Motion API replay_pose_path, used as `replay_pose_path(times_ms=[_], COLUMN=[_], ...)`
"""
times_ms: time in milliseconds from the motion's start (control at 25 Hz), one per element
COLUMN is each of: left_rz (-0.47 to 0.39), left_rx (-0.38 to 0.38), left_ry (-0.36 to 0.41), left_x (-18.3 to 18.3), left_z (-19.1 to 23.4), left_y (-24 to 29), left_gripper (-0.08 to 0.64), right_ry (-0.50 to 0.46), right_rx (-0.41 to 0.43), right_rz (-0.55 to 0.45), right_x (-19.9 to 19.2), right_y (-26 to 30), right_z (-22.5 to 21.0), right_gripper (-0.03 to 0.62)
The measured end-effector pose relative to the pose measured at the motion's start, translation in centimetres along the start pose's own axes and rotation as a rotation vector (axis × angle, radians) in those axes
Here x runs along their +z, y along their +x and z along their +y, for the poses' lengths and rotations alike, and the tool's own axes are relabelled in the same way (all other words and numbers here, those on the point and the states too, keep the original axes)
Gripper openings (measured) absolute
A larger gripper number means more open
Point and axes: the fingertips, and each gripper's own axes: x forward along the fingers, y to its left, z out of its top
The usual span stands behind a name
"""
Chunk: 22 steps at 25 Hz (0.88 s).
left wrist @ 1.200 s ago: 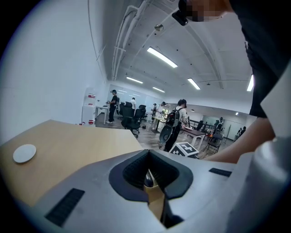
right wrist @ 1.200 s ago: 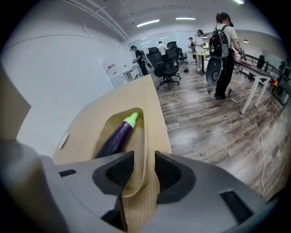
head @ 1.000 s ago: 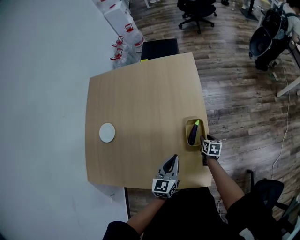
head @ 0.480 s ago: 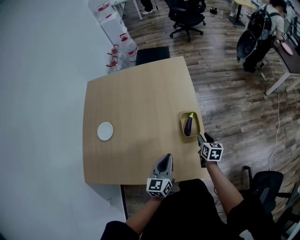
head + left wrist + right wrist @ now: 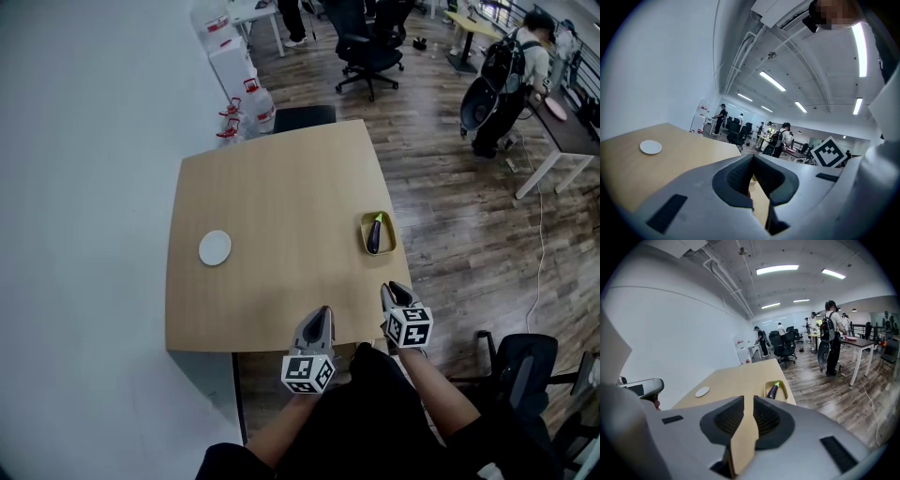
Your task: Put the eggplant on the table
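Observation:
The purple eggplant (image 5: 376, 234) with a green stem lies in a small yellow tray (image 5: 366, 221) near the right edge of the wooden table (image 5: 272, 206). It also shows in the right gripper view, eggplant (image 5: 773, 391) in tray (image 5: 783, 391). My right gripper (image 5: 393, 292) hovers at the table's near edge, well short of the tray. Its jaws are closing, a narrow gap remains, and nothing is between them (image 5: 744, 401). My left gripper (image 5: 322, 315) is beside it over the near edge, shut and empty (image 5: 751, 159).
A white disc (image 5: 215, 247) lies on the table's left part. Water jugs (image 5: 251, 105) stand by the far-left corner. Office chairs (image 5: 366, 42), desks and people fill the room beyond. A black chair (image 5: 525, 370) stands near right. A white wall runs along the left.
Both grippers have drawn back toward me and risen, from over the table to its near edge. The right one has left the tray's side. The eggplant has stayed in the tray.

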Motion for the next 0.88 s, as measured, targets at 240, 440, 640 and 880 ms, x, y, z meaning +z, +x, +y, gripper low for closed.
replay_pose_path(times_ms=[240, 440, 640, 880], left_rz=[-0.002, -0.023, -0.04, -0.058], left_rx=[-0.043, -0.059, -0.087, -0.079], left_ry=[-0.04, -0.054, -0.002, 0.044], left_x=[-0.4, -0.4, -0.9, -1.0], left_z=[0.0, -0.8, -2.8, -3.0], left_y=[-4.4, -7.8, -10.6, -13.0], left_gripper=[0.012, 0.012, 0.012, 0.012], right_ry=[-0.049, -0.133, -0.184, -0.212], right_rx=[0.028, 0.061, 0.052, 0.008], right_rz=[-0.006, -0.098, -0.153, -0.188], right_x=[-1.8, -1.9, -2.3, -2.8], right_y=[-5.3, -10.1, -14.4, -17.2], right_z=[5.7, 9.8, 11.1, 11.5], right_gripper=[0.063, 0.061, 0.062, 0.06])
